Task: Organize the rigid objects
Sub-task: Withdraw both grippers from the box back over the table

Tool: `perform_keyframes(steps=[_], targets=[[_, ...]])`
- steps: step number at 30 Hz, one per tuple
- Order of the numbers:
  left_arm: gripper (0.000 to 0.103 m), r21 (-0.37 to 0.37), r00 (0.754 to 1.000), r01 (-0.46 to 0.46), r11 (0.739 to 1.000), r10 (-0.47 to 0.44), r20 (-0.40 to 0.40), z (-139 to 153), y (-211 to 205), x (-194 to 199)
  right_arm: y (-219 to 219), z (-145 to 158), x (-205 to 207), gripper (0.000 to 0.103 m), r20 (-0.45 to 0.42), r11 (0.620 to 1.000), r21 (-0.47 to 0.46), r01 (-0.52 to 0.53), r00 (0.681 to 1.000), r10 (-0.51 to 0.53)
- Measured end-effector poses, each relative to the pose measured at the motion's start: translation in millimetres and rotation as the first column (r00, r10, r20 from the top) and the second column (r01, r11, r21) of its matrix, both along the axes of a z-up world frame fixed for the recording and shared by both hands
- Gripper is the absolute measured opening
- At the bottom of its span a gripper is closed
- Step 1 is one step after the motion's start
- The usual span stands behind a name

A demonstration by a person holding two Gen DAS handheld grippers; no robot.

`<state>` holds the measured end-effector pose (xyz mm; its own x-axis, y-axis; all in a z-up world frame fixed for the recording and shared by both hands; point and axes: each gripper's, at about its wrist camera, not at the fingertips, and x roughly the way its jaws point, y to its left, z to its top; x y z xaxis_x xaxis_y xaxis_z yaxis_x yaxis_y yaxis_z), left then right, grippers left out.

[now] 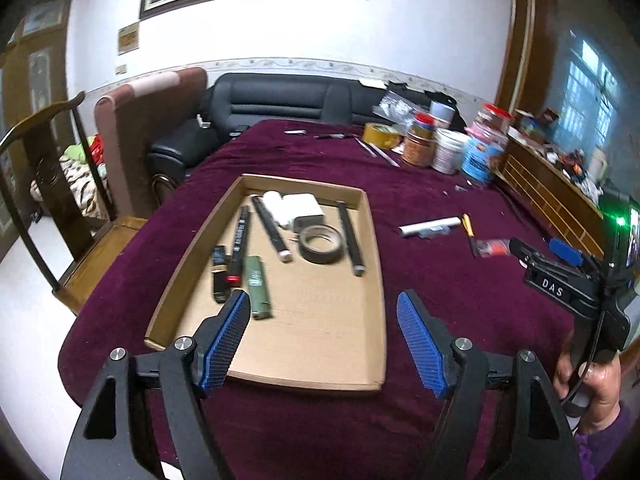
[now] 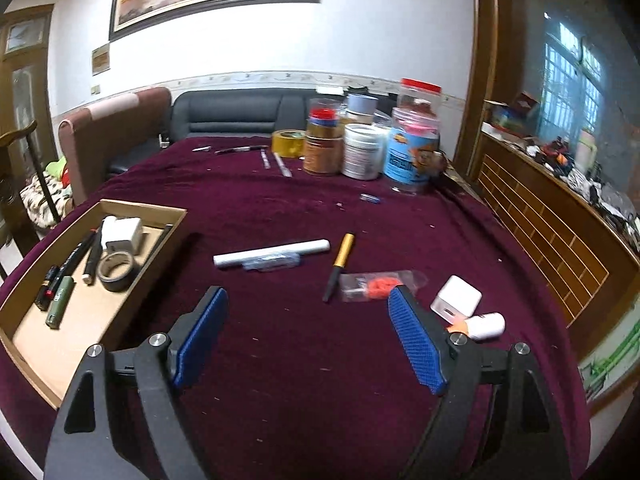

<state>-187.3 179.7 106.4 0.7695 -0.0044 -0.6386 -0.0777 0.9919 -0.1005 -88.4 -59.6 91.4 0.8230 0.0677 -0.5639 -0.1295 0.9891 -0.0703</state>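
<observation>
Left tongs (image 1: 324, 304) wide open, empty, over near end of cardboard tray (image 1: 372, 280). Right tongs (image 2: 308, 300) wide open, empty, above maroon surface (image 2: 280, 360). White tube (image 2: 272, 254) lies on cloth, long axis left-right. Gold-black pen (image 2: 339, 266) beside it, gold end pointing away. In tray: tape roll (image 1: 321, 243) flat, markers (image 1: 240, 240) running roughly near-far. Orange item in clear packet (image 2: 380, 284) blurred, hard to identify. White cube (image 2: 456, 298) partly behind right finger.

The left tool (image 1: 324, 308) hangs spread wide and empty above the cardboard tray (image 1: 376, 280) of pens and tape.
</observation>
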Motion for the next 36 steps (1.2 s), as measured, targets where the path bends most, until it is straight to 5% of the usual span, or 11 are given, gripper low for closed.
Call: perform_keyframes(steps=[15, 36], targets=[[0.071, 0.021, 0.991, 0.116, 0.993, -0.115, -0.068, -5.1, -61.9, 9.3, -50.0, -17.0, 10.1, 0.083, -0.055, 0.996, 0.038, 0.084, 0.995, -0.082], [0.071, 0.030, 0.972, 0.181, 0.983, -0.174, -0.157, -23.8, -94.4, 27.2, -97.9, -21.5, 38.6, 0.083, -0.105, 0.987, 0.087, 0.136, 0.986, -0.127]])
